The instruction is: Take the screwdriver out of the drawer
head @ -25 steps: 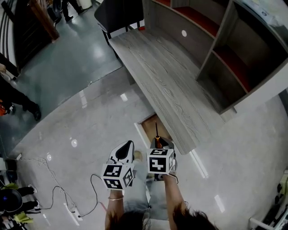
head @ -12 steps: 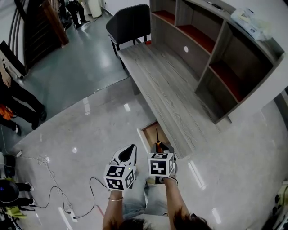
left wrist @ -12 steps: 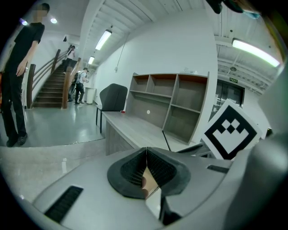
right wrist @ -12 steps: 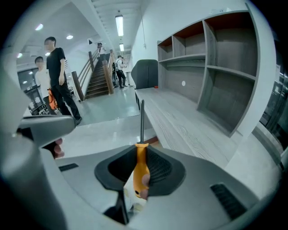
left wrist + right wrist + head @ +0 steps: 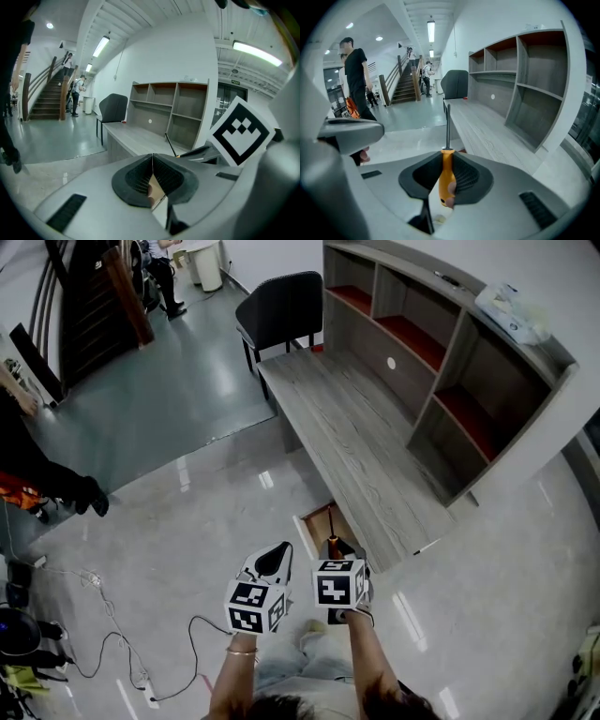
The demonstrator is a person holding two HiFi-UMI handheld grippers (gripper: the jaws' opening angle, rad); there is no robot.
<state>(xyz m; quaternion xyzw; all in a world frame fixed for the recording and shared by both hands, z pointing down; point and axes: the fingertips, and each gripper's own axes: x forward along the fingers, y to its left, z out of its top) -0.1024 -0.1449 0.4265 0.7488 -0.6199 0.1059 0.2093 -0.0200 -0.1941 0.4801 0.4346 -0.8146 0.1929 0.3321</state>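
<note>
right gripper [image 5: 449, 183] is clamped on the orange handle of the screwdriver [image 5: 446, 161], shaft pointing up and forward, away from the person. it's already out: in the head view the tool sits above the open drawer [image 5: 314, 519], clear of it. left gripper [image 5: 152, 174] is pressed closed with nothing in it, just beside the right one.

risks as i see them:
- pads grip only the handle's mid part and the butt end pokes out below, so a tilt or a jolt could let it pivot or slide out
- the floor [image 5: 187, 521] is glossy and looks hard, so a drop probably bounces or rolls
- the long shaft could clip the desk [image 5: 356, 437] edge if swung forward

room: grey wood-grain desk with a shelf unit [image 5: 450, 362] on it, bare top, chair [image 5: 281, 301] at the far end. cable [image 5: 122, 652] on the floor to the left, stairs [image 5: 405, 84] and a person [image 5: 356, 79] beyond.
</note>
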